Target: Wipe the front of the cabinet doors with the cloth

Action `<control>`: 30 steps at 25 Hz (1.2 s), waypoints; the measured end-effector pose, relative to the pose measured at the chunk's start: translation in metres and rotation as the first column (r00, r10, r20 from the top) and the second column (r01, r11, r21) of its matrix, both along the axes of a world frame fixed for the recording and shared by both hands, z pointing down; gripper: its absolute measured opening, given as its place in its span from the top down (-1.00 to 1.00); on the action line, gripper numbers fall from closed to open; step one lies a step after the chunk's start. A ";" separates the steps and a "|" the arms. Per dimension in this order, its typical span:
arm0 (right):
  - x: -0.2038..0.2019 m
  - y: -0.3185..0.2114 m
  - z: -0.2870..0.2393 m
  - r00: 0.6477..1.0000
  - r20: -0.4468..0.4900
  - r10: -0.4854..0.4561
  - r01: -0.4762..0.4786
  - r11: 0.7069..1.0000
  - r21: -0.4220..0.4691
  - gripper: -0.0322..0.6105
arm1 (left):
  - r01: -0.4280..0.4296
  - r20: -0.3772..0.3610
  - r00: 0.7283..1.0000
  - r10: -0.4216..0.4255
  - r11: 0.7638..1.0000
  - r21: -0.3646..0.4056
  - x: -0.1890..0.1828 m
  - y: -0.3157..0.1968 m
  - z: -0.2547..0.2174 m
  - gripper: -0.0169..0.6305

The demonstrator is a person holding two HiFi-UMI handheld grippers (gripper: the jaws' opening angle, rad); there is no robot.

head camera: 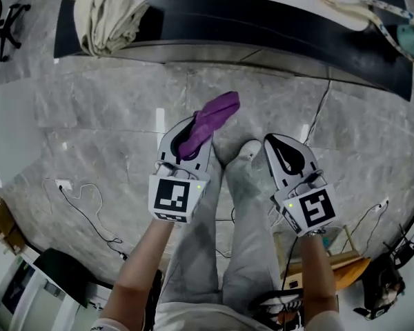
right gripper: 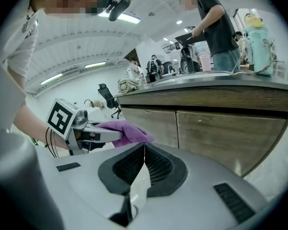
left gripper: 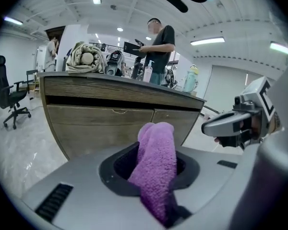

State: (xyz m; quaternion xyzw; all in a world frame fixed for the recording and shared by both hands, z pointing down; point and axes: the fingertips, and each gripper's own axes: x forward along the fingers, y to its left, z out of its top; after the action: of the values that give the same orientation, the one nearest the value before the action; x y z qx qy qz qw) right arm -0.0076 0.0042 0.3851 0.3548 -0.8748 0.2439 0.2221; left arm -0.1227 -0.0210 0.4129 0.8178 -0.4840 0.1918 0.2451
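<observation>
1. Closest in, the left gripper (head camera: 185, 142) is out in front of the wearer's grey trousers (head camera: 224, 240), its jaws clamped hard on the purple cloth (head camera: 212, 119), which fills the gap between them
2. The cloth's free end pokes out past the jaw tips in a bunched roll, hanging over the floor and touching nothing else
3. Alongside it is the right gripper (head camera: 286, 154), jaws pressed together so the pads meet in a thin seam, with nothing in between
4. The two grippers sit near each other but apart, with a pale shoe (head camera: 247, 150) showing between them
5. A stretch of grey marble floor (head camera: 103, 129) separates them from the cabinet
6. Ahead are the wooden cabinet doors (left gripper: 105, 126), both shut beneath the countertop (left gripper: 125, 83), and the cloth is well short of them
7. On top of the counter there's a heap of beige fabric (left gripper: 84, 59) at the left end and a pale green bottle (left gripper: 189, 78) further right
8. Behind the counter stands a person in a dark T-shirt (left gripper: 159, 44), and a black office chair (left gripper: 7, 95) is off to the left
</observation>
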 end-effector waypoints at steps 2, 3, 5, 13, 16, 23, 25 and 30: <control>-0.005 0.000 -0.002 1.000 0.030 0.006 -0.006 1.000 0.002 0.82 | 0.009 -0.023 1.000 -0.009 1.000 -0.005 0.005 -0.007 -0.001 0.67; -0.005 -0.001 0.000 0.999 0.040 0.006 -0.006 1.000 0.001 0.82 | 0.011 -0.026 1.000 -0.011 1.000 -0.002 0.010 -0.012 -0.001 0.66; 0.000 -0.002 0.006 0.999 0.048 0.008 -0.008 1.000 -0.005 0.82 | 0.004 -0.011 1.000 -0.004 1.000 0.008 0.024 -0.022 0.000 0.67; 0.044 -0.011 0.000 0.996 0.070 0.052 -0.053 0.999 0.004 0.82 | 0.028 0.046 0.999 -0.029 0.999 0.025 0.069 -0.055 -0.017 0.67; 0.059 -0.018 0.007 0.993 0.065 0.097 -0.097 0.995 0.004 0.82 | 0.071 0.030 0.997 -0.072 0.997 0.034 0.069 -0.071 -0.019 0.67; 0.038 -0.022 0.031 0.992 0.038 0.120 -0.120 0.993 -0.001 0.82 | 0.120 -0.028 0.993 -0.118 0.992 0.051 0.042 -0.102 0.002 0.67; 0.023 -0.023 0.038 0.990 0.042 0.134 -0.134 0.991 -0.010 0.82 | 0.142 -0.052 0.989 -0.139 0.988 0.059 0.026 -0.113 0.002 0.67; -0.033 -0.025 0.047 0.985 0.064 0.158 -0.156 0.987 -0.038 0.82 | 0.175 -0.080 0.982 -0.170 0.982 0.071 -0.032 -0.127 0.004 0.67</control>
State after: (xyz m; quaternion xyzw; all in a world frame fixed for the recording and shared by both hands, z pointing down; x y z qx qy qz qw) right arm -0.0403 -0.0203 0.4323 0.4105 -0.8469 0.2869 0.1787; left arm -0.1547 -0.1476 0.4166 0.7882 -0.5508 0.1208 0.2465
